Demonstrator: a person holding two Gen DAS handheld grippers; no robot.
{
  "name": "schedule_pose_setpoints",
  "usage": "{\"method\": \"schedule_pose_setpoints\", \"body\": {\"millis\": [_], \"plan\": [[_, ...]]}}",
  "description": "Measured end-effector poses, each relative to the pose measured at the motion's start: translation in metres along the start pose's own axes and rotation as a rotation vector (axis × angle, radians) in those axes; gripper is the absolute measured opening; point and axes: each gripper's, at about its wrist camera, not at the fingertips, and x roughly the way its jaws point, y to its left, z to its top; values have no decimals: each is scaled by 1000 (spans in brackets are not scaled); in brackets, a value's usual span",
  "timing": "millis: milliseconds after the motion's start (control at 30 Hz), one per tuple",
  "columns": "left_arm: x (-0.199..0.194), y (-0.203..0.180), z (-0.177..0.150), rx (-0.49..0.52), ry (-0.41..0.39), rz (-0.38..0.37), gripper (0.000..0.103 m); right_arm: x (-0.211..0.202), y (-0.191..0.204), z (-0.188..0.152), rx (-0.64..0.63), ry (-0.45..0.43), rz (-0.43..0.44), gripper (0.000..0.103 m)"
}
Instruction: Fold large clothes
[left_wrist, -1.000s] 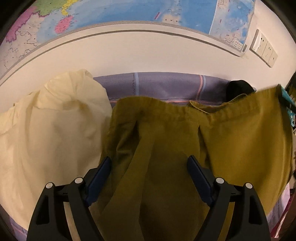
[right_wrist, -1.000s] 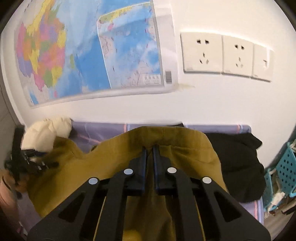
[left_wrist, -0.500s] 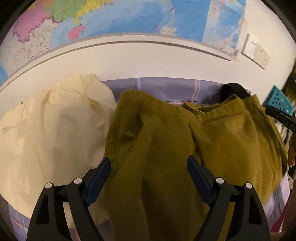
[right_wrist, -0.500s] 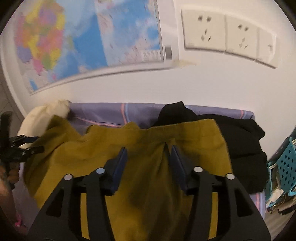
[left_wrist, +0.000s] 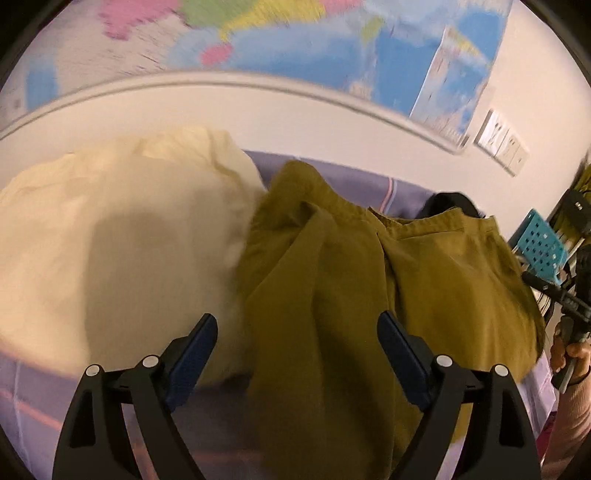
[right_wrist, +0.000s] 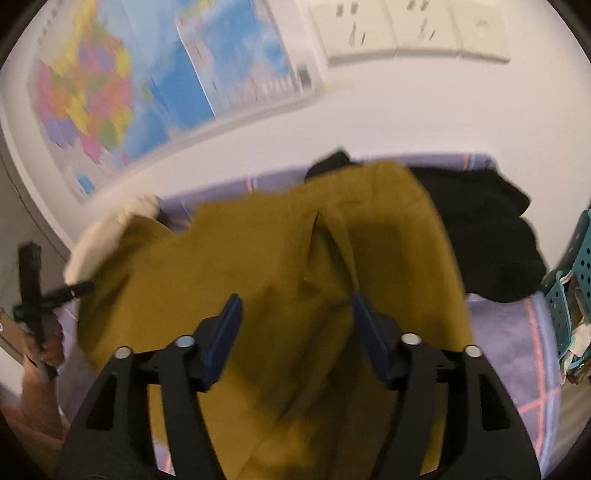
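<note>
Above the olive trousers (right_wrist: 295, 295), the right tongs (right_wrist: 295, 325) are opening, the left tongs (left_wrist: 295, 343) opening wide, and both seemingly grip nothing.

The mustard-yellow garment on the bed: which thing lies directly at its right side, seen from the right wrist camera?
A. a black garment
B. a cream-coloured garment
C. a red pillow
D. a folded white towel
A: in the right wrist view a black garment lies along the right edge of the mustard-yellow garment, while the cream-coloured garment is at its left.
</note>
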Motion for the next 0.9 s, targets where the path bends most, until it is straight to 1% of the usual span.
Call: {"method": "schedule_pose_setpoints", "body": {"millis": [33,67,100,133,167,200,300,333,367,400,500,567,600,633,667,700,733,767,833,867,900], "plan": [[-11,6,-7,-12,-15,-1,87,-16,-4,-3,11,-22,-2,76],[-21,13,-15,-28,-21,4,88,-30,-9,-8,28,-36,-1,76],[-24,16,-17,-34,-20,11,88,-40,-15,-13,51,-42,5,79],[-29,21,-24,-45,-18,31,88,-49,-23,-19,80,-46,9,85],[-32,25,-30,-57,-12,41,88,-55,-30,-26,109,-49,5,86],[-33,30,-37,-71,-1,31,88,-60,-37,-30,131,-49,3,87],[-35,36,-57,-105,25,-26,89,-68,-61,-58,235,-33,6,91],[-34,35,-62,-104,28,-28,90,-69,-70,-70,278,-24,34,91],[-31,33,-67,-103,38,-41,95,-67,-77,-81,314,-6,74,91],[-27,30,-68,-110,48,-54,96,-64,-80,-89,335,12,97,91],[-9,20,-70,-130,82,-104,96,-56,-74,-103,316,36,120,90],[3,12,-70,-120,93,-127,96,-48,-67,-107,281,38,122,78],[8,7,-70,-115,95,-130,95,-45,-65,-109,270,39,113,65],[12,3,-71,-110,94,-139,89,-41,-63,-110,260,45,96,54],[16,0,-71,-111,101,-161,71,-40,-63,-110,259,40,84,47],[16,-2,-71,-114,102,-158,67,-43,-65,-109,262,32,86,34],[14,-4,-70,-107,89,-137,56,-49,-69,-106,274,11,117,24],[11,-5,-68,-109,85,-150,45,-58,-73,-103,289,-15,141,21],[-2,0,-66,-141,68,-204,36,-76,-76,-95,292,-59,178,13],[-10,4,-65,-176,71,-259,33,-87,-75,-90,285,-87,175,13],[-14,5,-64,-186,71,-281,32,-97,-74,-85,270,-110,173,12]]}}
